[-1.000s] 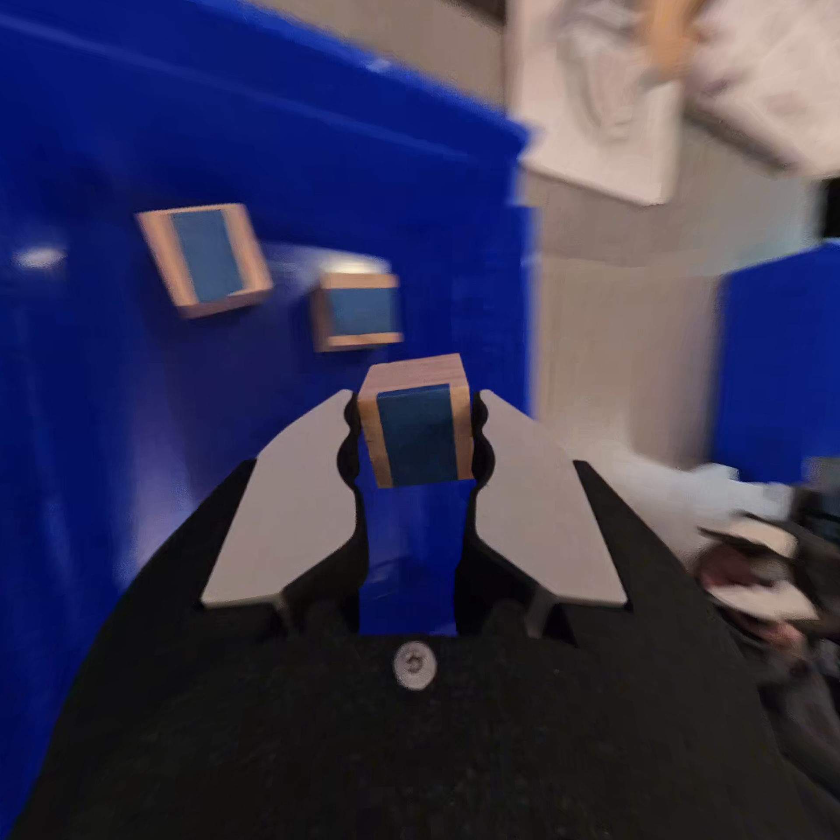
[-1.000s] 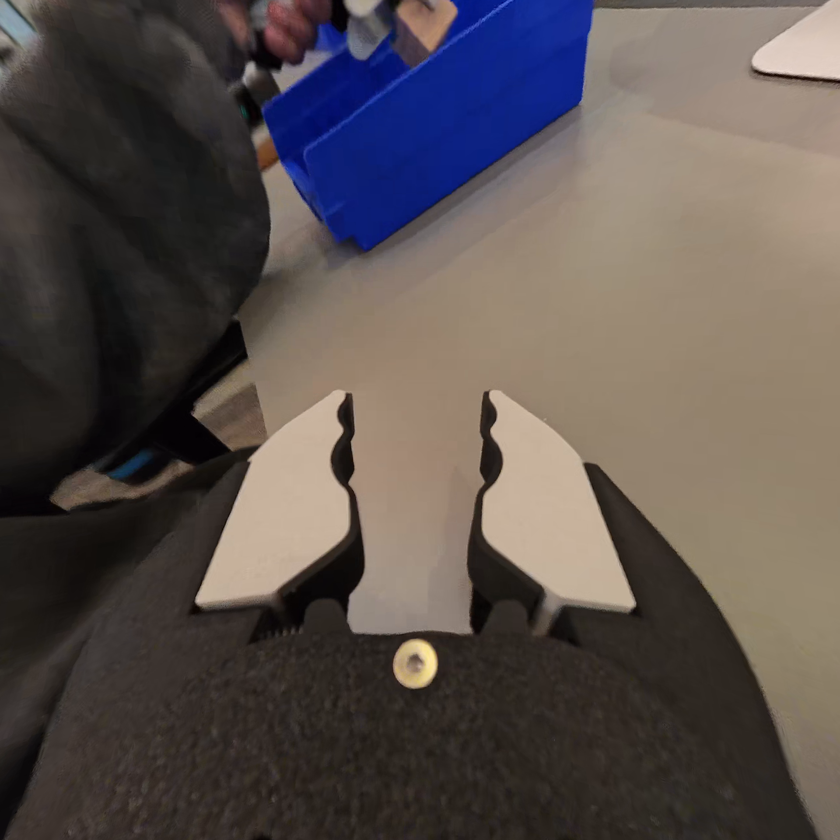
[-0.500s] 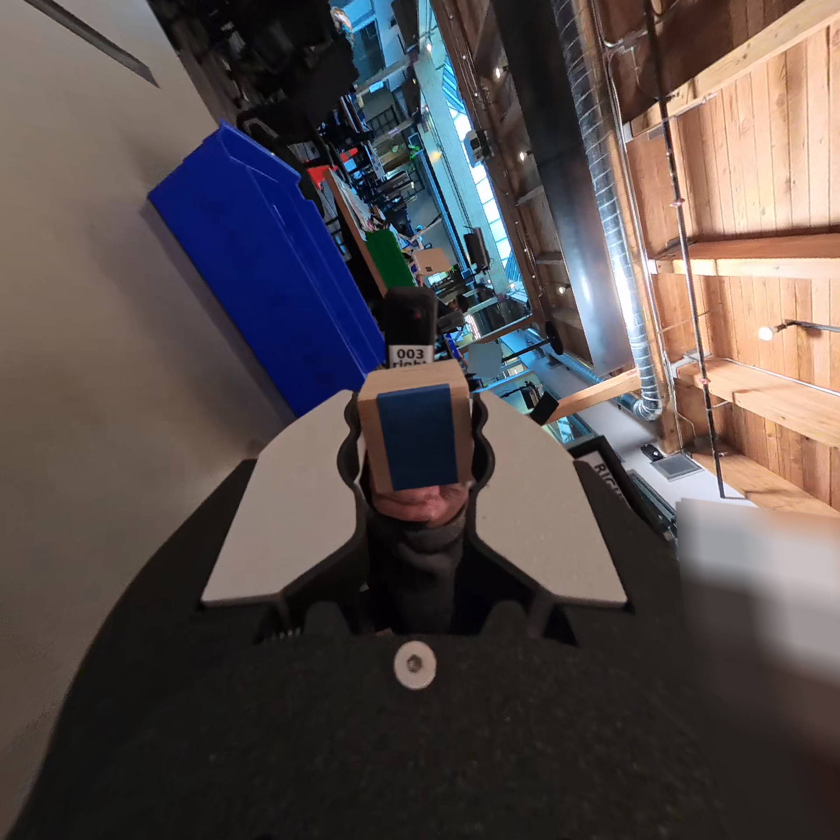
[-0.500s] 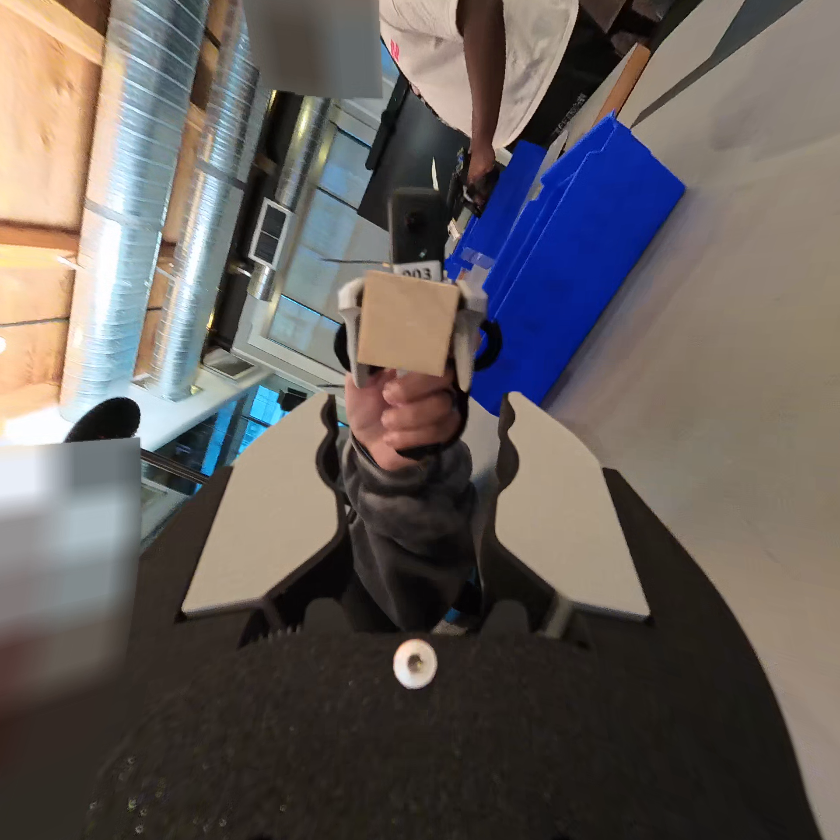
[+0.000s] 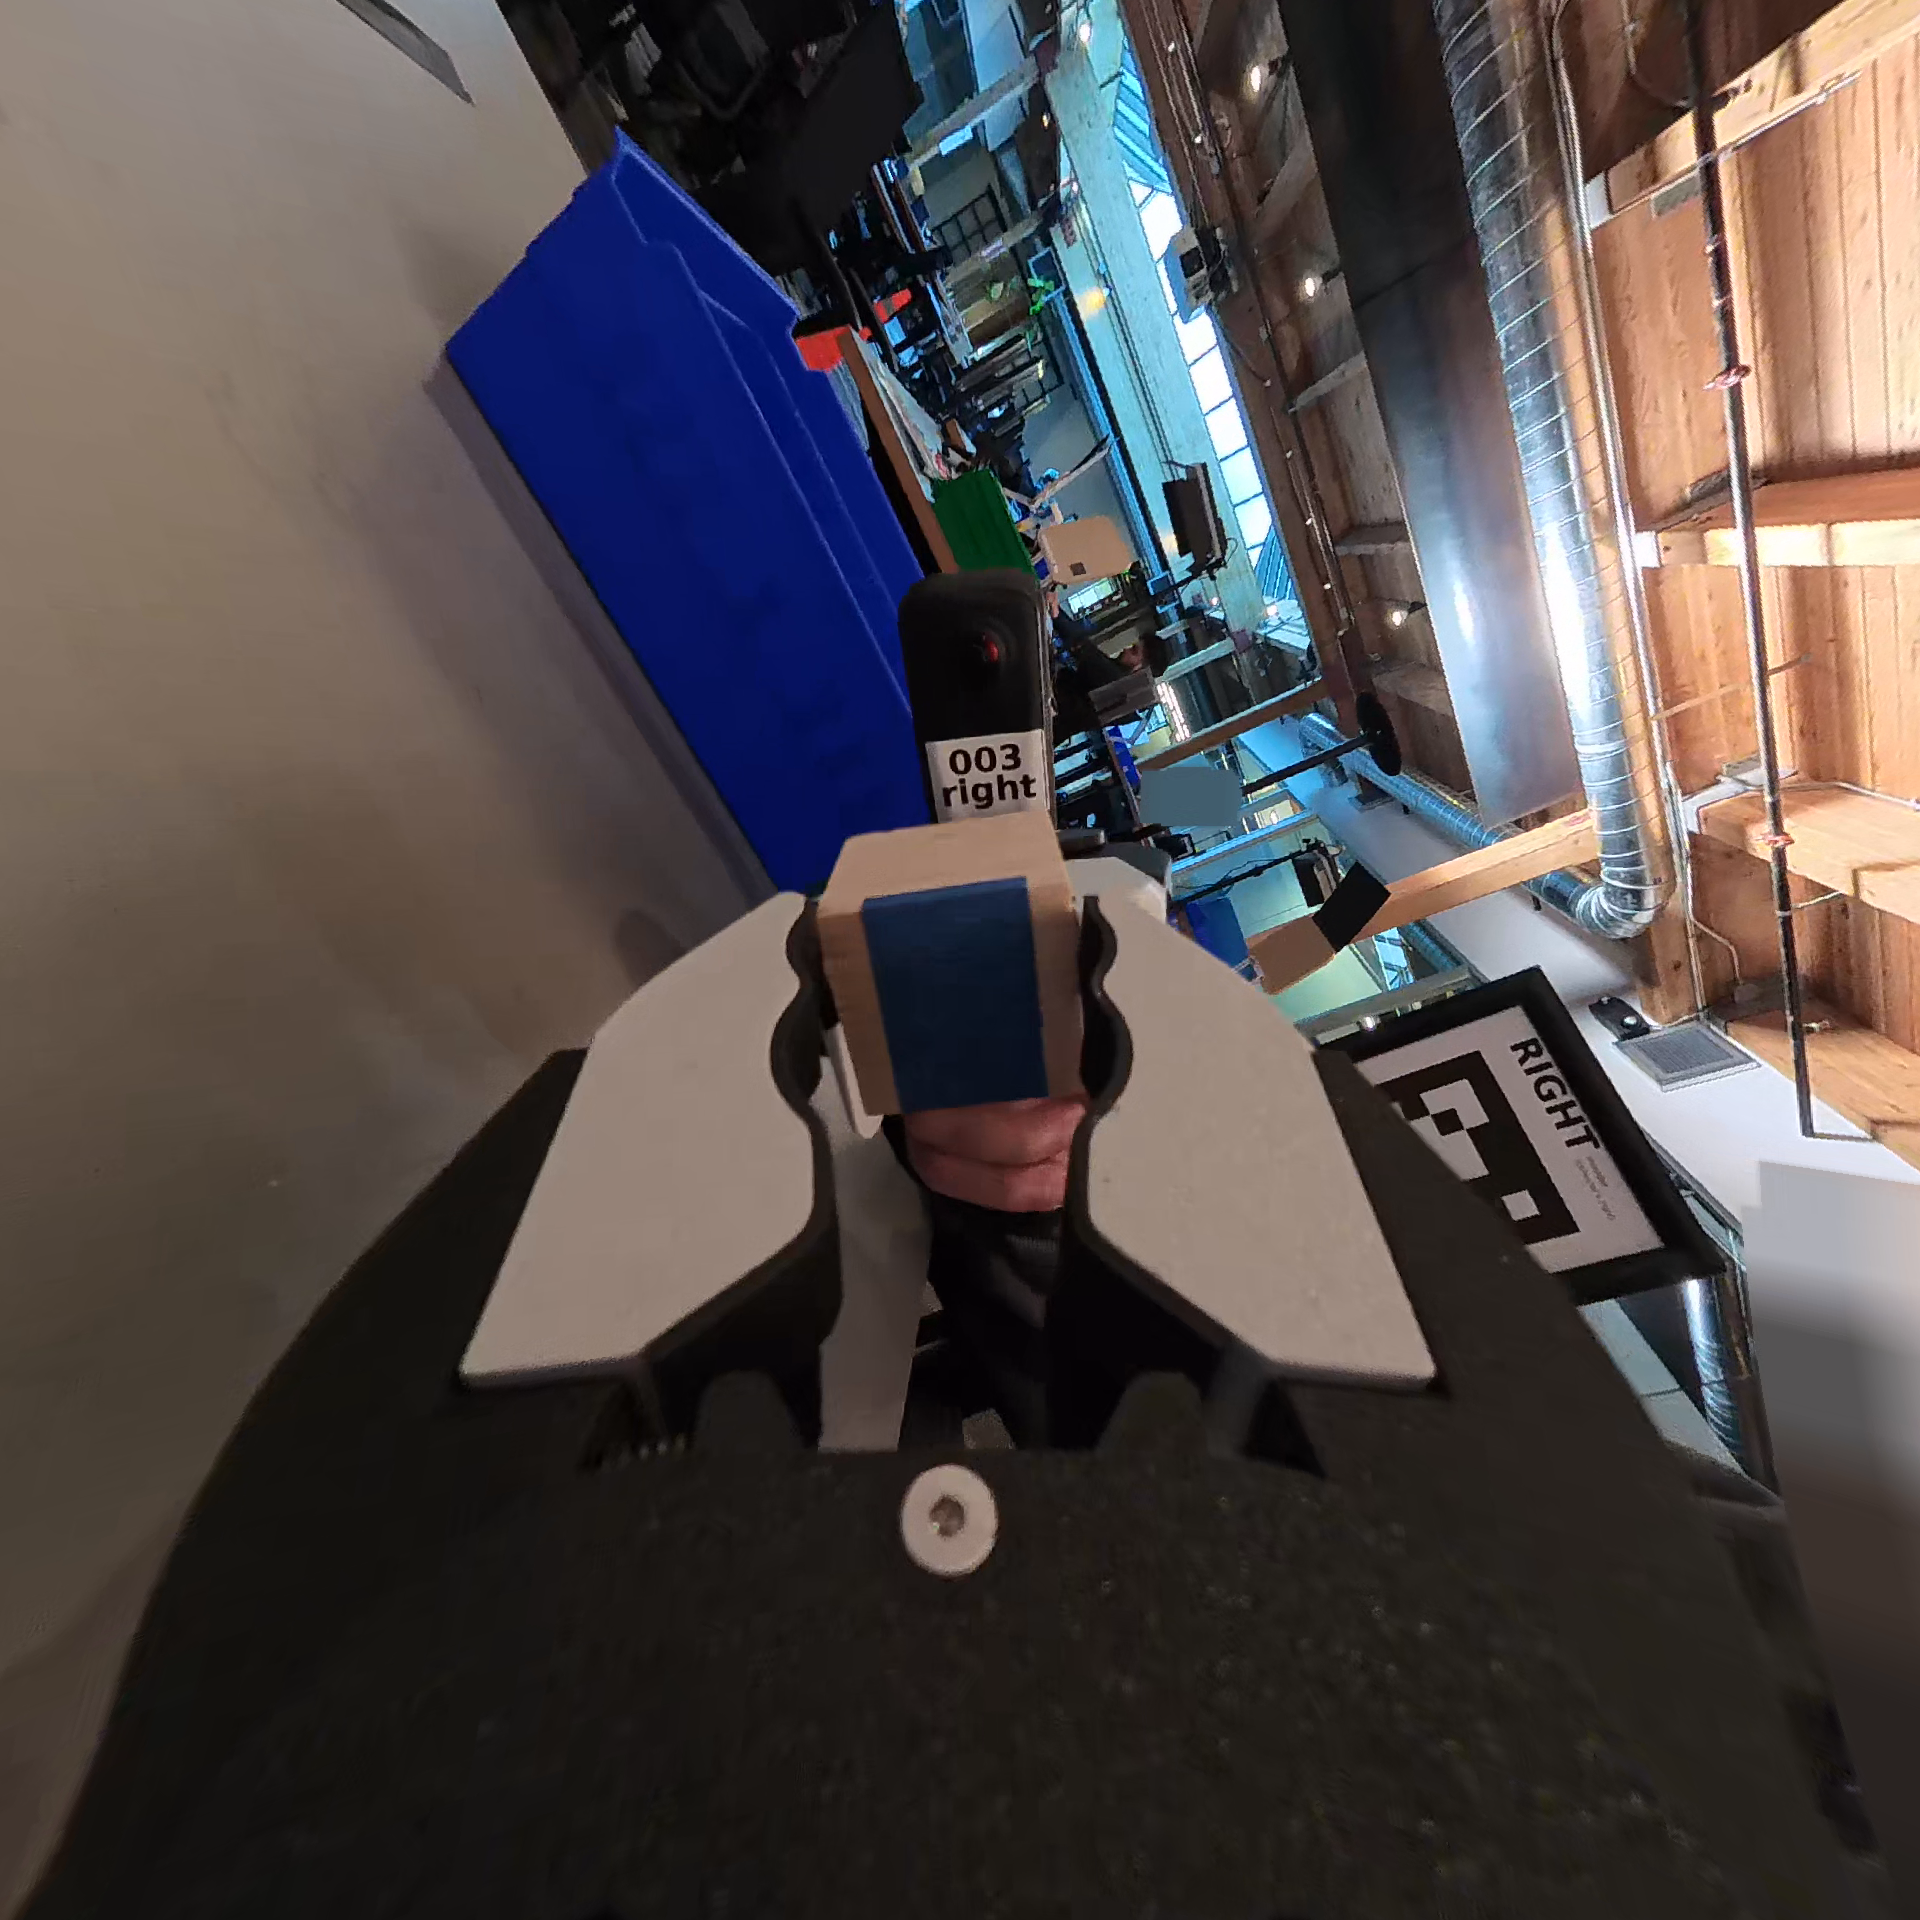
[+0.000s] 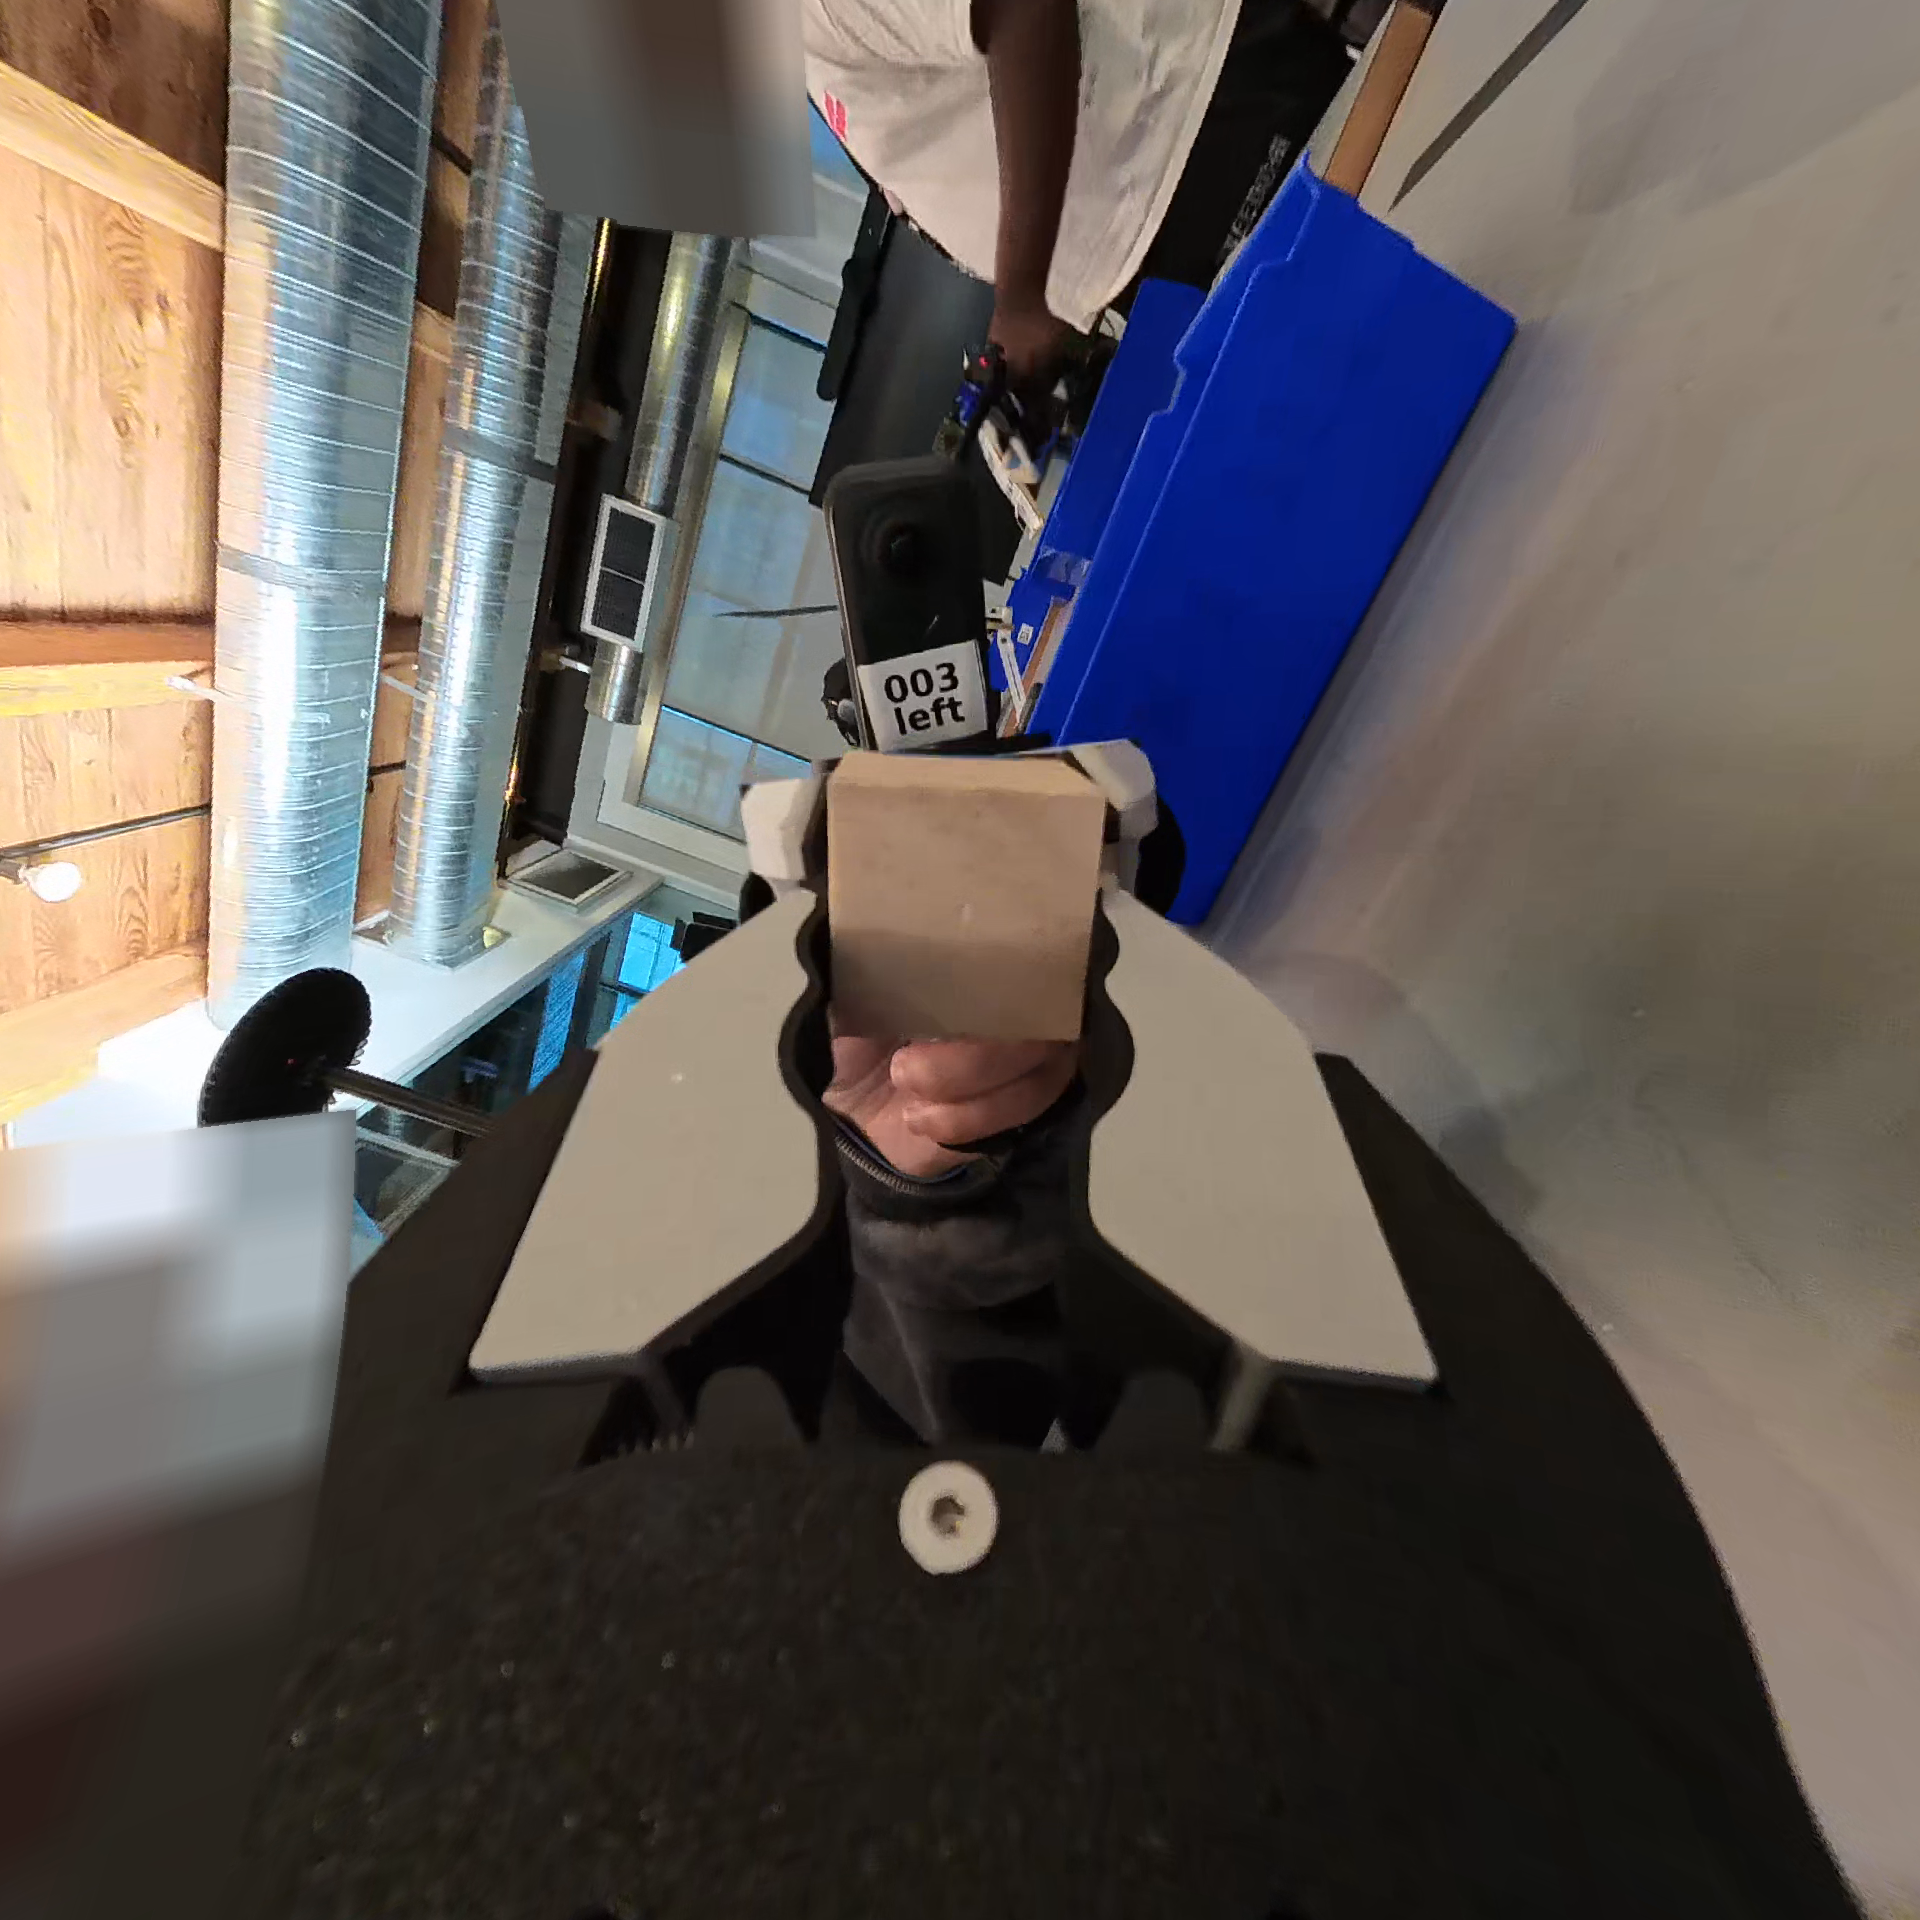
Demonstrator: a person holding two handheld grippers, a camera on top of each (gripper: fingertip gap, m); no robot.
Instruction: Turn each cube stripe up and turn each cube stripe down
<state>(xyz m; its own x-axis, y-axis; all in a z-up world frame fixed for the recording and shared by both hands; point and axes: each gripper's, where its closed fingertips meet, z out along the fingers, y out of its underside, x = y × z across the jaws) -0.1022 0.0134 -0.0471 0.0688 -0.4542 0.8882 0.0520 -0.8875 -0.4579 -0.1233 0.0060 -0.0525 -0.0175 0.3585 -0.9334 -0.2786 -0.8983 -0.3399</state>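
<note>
Two claws met nose to nose above the counter (image 5: 260,727), both rolled onto their sides so that the counter stood like a wall at the left of the left wrist view and at the right of the right wrist view. The left claw (image 5: 943,935) was narrow, clamped on the wooden cube (image 5: 951,997), with a fingertip pressed to each of two opposite sides. The blue stripe (image 5: 956,997) faced back toward that claw's own camera. From the far side, the right claw (image 6: 956,935) had its fingertips against the same cube (image 6: 961,914), also narrow and gripping it as far as the view showed, with a plain wooden face toward its camera. The cube therefore hung in the air between the two claws, clear of the counter, and the left claw's white fingertips (image 6: 774,831) showed just behind it in the right wrist view.

Below the cube, each view showed the fist wrapped around the opposite handle: the right hand (image 5: 987,1153) and the left hand (image 6: 935,1091), the latter in a dark sleeve (image 6: 935,1236). A black camera (image 6: 904,571) stood above the cube on the far claw.

A blue bin (image 5: 686,540) lay on the counter farther off, well apart from the cube. A person in a white shirt (image 6: 987,125) stood beyond it
</note>
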